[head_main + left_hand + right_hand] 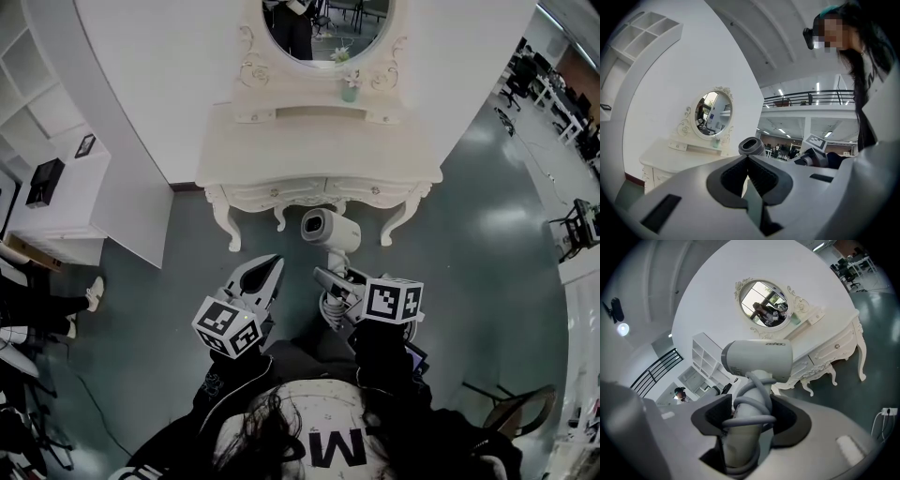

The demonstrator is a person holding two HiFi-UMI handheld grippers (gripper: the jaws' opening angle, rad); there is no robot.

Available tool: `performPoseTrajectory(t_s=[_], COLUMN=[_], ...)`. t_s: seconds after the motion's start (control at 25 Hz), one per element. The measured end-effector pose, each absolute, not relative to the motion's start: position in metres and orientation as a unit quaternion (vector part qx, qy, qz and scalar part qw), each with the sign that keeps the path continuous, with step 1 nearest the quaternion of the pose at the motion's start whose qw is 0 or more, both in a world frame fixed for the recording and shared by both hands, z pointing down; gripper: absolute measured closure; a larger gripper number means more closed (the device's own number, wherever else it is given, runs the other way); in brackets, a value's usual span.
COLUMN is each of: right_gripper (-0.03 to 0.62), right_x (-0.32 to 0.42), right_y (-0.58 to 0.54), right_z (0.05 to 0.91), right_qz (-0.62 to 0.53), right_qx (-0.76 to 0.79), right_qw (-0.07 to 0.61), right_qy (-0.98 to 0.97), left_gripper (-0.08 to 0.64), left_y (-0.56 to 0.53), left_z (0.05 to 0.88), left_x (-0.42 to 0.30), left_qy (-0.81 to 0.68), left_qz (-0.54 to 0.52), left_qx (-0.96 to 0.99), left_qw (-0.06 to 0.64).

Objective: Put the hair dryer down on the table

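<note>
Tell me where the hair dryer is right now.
In the head view the hair dryer is in the air just right of centre, its cord-wrapped handle clamped in the right tool, in front of the white dressing table.

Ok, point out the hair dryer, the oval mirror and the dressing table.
hair dryer [759, 359], right gripper view, on the side of its barrel.
oval mirror [765, 303], right gripper view, on the glass.
dressing table [281, 152], head view, on its bare top.
</note>
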State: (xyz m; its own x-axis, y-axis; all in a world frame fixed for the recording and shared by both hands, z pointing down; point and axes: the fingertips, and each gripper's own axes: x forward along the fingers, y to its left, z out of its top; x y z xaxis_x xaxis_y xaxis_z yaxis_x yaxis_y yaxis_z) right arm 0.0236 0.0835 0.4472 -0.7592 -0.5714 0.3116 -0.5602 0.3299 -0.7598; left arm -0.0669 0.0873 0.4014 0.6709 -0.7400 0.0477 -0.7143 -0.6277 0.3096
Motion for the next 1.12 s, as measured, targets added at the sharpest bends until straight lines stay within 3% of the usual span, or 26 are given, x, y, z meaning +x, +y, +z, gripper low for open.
performPoseTrajectory(t_s=[1.12], right_gripper=[0.334], right_x=[0.076], right_y=[-0.150], right_z=[0.479], right_qz=[-0.489], right_qx=[-0.263], right_qw=[-0.045], right_qy=[0.830], left_gripper=[0.560], left_y=[-0.126], left_z=[0.421], left_x=[-0.006], left_qy=[-0.489], left_qz=[-0.012], left_qx=[0.855], left_qw=[0.171])
